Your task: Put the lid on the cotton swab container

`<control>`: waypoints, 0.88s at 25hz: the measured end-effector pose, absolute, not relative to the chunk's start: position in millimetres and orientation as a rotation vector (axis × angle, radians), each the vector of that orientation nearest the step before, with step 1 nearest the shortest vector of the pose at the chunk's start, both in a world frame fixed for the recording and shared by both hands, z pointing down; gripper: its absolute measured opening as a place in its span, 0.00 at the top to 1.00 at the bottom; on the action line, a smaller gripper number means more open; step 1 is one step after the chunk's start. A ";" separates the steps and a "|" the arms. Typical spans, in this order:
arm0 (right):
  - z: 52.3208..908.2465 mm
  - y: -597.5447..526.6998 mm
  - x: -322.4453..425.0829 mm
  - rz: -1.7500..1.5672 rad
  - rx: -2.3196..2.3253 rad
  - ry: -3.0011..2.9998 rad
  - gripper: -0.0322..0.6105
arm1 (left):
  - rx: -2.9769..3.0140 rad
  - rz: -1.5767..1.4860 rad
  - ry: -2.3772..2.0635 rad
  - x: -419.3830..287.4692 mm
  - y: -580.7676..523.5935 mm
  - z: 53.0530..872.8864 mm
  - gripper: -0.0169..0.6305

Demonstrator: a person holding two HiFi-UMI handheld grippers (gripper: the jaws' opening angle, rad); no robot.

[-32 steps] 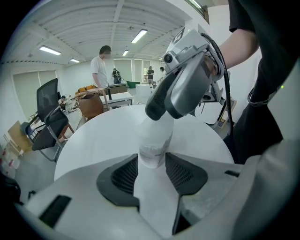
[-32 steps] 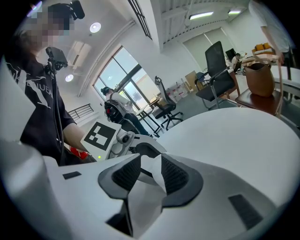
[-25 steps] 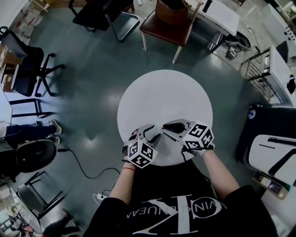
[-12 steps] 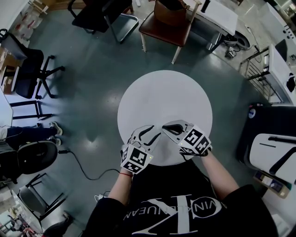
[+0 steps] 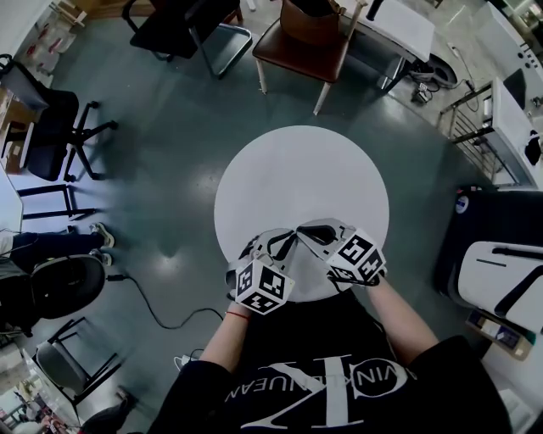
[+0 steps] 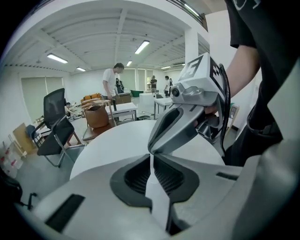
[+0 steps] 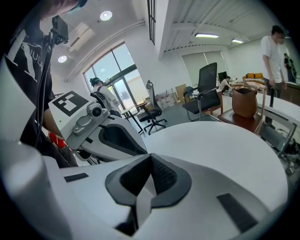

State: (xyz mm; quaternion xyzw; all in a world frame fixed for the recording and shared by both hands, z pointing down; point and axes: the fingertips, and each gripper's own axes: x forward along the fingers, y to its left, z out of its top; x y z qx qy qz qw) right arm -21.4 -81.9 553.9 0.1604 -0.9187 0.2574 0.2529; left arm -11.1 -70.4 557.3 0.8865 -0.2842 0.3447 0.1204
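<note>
No cotton swab container and no lid shows in any view. The round white table (image 5: pixel 301 182) is bare. Both grippers hover over its near edge, tips pointing at each other and almost touching. My left gripper (image 5: pixel 284 242) is closing; in the left gripper view (image 6: pixel 151 154) its tips meet with nothing between them. The right gripper (image 5: pixel 304 230) is shut and empty, as its own view (image 7: pixel 150 155) shows. Each gripper sees the other close ahead: the right one (image 6: pixel 187 117) and the left one (image 7: pixel 108 136).
A brown chair (image 5: pixel 310 38) and a black chair (image 5: pixel 182 25) stand beyond the table. A black office chair (image 5: pixel 51 119) is at the left and white cases (image 5: pixel 501 280) at the right. A cable (image 5: pixel 153 309) runs over the floor. People stand far off (image 6: pixel 112 82).
The left gripper's jaws, wide apart a second ago, have come together. Both grippers have shifted only slightly over the table's near edge.
</note>
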 end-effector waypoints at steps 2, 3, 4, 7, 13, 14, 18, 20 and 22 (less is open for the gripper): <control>554.1 -82.6 -20.8 0.700 0.447 -2.505 0.95 | 2.593 1.041 -0.827 -9.7 -70.3 558.8 0.93; 554.0 -82.8 -20.1 0.705 0.453 -2.507 0.95 | 2.597 1.059 -0.824 -8.8 -70.2 558.9 0.93; 553.7 -82.6 -19.2 0.709 0.458 -2.508 0.95 | 2.602 1.082 -0.819 -7.8 -69.7 558.8 0.94; 552.4 -79.8 -15.8 0.705 0.473 -2.497 0.95 | 2.607 1.154 -0.810 -6.0 -68.6 558.3 0.96; 554.8 -75.3 2.0 0.674 0.544 -2.449 0.95 | 2.593 1.184 -0.812 -5.2 -70.2 560.2 0.96; 555.1 -74.5 3.2 0.669 0.553 -2.436 0.95 | 2.596 1.190 -0.806 -5.0 -69.8 560.5 0.96; 557.1 -72.1 1.5 0.585 0.550 -2.384 0.95 | 2.603 1.220 -0.798 -4.7 -68.2 561.7 0.96; 557.4 -71.1 1.4 0.571 0.553 -2.378 0.95 | 2.603 1.215 -0.803 -4.4 -67.3 561.5 0.96; 557.4 -70.6 2.7 0.583 0.564 -2.379 0.95 | 2.605 1.208 -0.802 -3.3 -66.7 561.6 0.96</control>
